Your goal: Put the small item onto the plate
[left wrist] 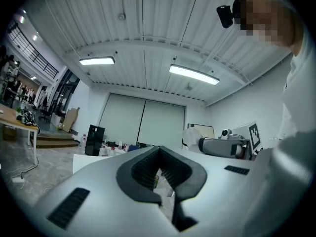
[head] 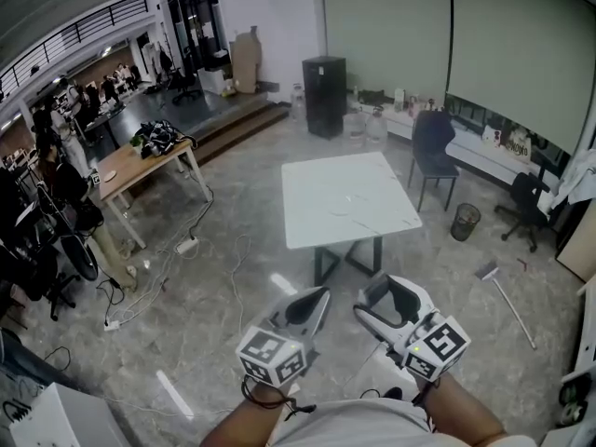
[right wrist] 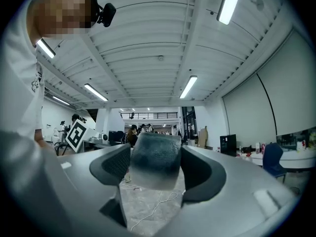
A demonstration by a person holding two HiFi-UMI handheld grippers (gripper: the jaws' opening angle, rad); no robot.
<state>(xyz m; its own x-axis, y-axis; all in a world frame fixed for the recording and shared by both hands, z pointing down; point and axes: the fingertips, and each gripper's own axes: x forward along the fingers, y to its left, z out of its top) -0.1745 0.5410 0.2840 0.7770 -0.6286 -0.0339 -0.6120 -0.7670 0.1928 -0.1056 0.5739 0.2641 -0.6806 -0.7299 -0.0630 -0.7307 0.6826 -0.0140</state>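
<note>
I hold both grippers close to my body, above the floor and short of the white table (head: pixel 317 226). A faint round shape (head: pixel 346 201) on the tabletop may be the plate; I cannot tell. My right gripper (head: pixel 391 289) (right wrist: pixel 155 164) has its jaws wide around a dark grey-blue rounded block, the small item (right wrist: pixel 154 159) (head: pixel 397 302), which hangs between the pads off the ground. My left gripper (head: pixel 319 296) (left wrist: pixel 160 174) has its jaws almost together with nothing between them. The right gripper's body (left wrist: pixel 222 146) shows in the left gripper view.
A dark chair (head: pixel 433 147) and a mesh bin (head: pixel 464 220) stand right of the table. Behind it is a black cabinet (head: pixel 324 82). A wooden desk (head: pixel 140 161) and floor cables (head: pixel 177 250) are at the left; a broom (head: pixel 507 291) lies at the right.
</note>
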